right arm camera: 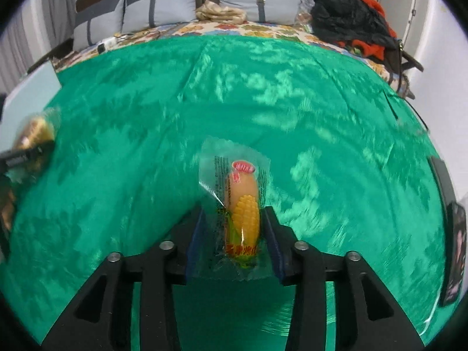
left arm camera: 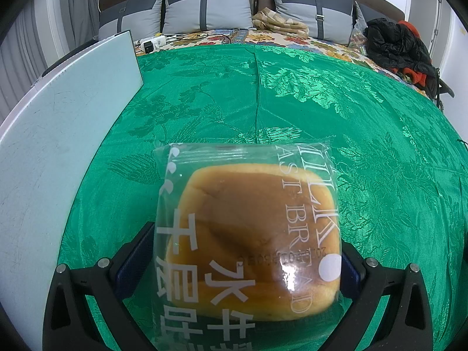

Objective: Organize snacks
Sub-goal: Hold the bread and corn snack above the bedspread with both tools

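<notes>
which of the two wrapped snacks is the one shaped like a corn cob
The corn-shaped snack between the right gripper fingers: narrow, yellow kernels, clear wrapper. The other, in the left gripper, is a broad brown bread bun.

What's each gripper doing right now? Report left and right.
Left gripper: shut on the bread.
Right gripper: shut on the corn snack.

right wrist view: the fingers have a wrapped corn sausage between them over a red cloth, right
Not quite. The cloth is green, not red, as the right wrist view shows. The rest holds: a wrapped corn sausage sits between the right gripper's fingers.
</notes>
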`<state>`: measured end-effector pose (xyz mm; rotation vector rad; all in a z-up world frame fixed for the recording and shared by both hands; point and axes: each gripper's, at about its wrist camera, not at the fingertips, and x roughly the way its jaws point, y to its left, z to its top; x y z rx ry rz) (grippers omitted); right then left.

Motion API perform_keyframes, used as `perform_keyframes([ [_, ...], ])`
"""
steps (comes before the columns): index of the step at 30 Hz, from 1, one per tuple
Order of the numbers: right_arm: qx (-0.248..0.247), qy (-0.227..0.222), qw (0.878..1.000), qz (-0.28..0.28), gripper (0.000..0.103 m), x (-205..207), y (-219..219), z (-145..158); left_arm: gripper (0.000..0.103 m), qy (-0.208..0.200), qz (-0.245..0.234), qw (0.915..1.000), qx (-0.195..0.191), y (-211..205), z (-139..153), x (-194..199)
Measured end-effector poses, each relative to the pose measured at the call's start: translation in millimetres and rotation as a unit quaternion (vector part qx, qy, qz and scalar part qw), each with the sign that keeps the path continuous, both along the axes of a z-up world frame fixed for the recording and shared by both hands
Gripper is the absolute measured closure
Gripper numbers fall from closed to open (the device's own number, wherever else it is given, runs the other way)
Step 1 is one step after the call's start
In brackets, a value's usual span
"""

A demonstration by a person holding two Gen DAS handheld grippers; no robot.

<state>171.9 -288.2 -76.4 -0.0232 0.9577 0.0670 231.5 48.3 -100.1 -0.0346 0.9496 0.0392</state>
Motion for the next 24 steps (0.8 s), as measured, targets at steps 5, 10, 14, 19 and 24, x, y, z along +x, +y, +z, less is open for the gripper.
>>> perform_keyframes([
  [5,0.01,-0.021,0.999,-0.022,0.03,-1.0,-7.5,-4.3,0.0,0.0,0.0,1.0,0.0,0.1,-0.1,-0.2],
  [10,0.013,-0.02,0.999,-0.025,0.022,-1.5,-8.1,-6.9,0.0,-0.001,0.0,1.0,0.0,0.0,-0.2,-0.1],
  [14,0.013,-0.018,0.999,-0.03,0.02,-2.6,-8.6,-8.4,0.0,-0.001,0.0,1.0,0.0,-0.1,-0.2,-0.2],
  [19,0.012,-0.018,0.999,-0.032,0.019,-3.1,-8.1,-8.5,0.0,-0.001,0.0,1.0,0.0,-0.1,-0.3,-0.3],
  [24,0.012,-0.018,0.999,-0.032,0.019,-3.1,-8.3,-8.5,0.0,-0.001,0.0,1.0,0.0,0.1,-0.3,-0.9],
])
